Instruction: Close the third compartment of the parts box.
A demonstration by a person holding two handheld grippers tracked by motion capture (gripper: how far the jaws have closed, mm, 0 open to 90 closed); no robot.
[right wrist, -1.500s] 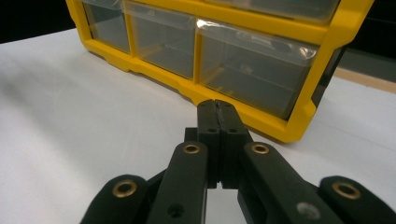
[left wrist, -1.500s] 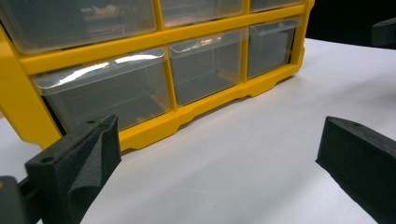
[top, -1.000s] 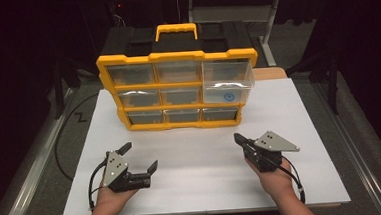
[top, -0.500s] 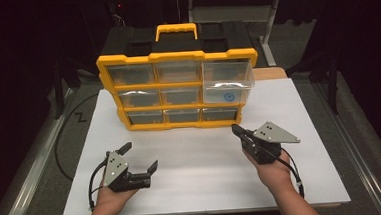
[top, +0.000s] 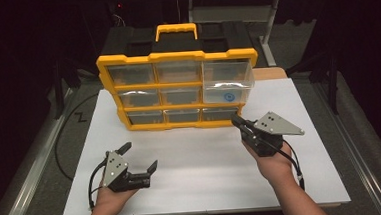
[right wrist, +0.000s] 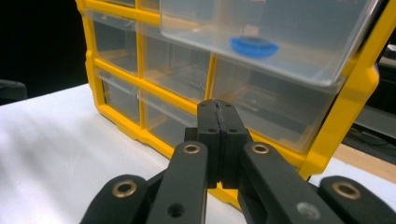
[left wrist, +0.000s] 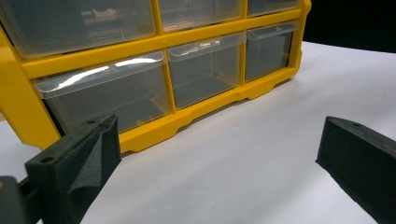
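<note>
While shut, right tool (top: 238, 121) (empty) fronts organizer (top: 179, 90).

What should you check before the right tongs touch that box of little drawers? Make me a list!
1. Right tongs near the drawer box: ok, close to its bottom right drawer.
2. Right tongs open to grab: not ok, shut.
3. Left tongs out of the way: ok, open, over the white table.
4. Big drawer with the blue ring pushed in: not ok, it sticks out.
5. Box steady: cannot tell.
</note>
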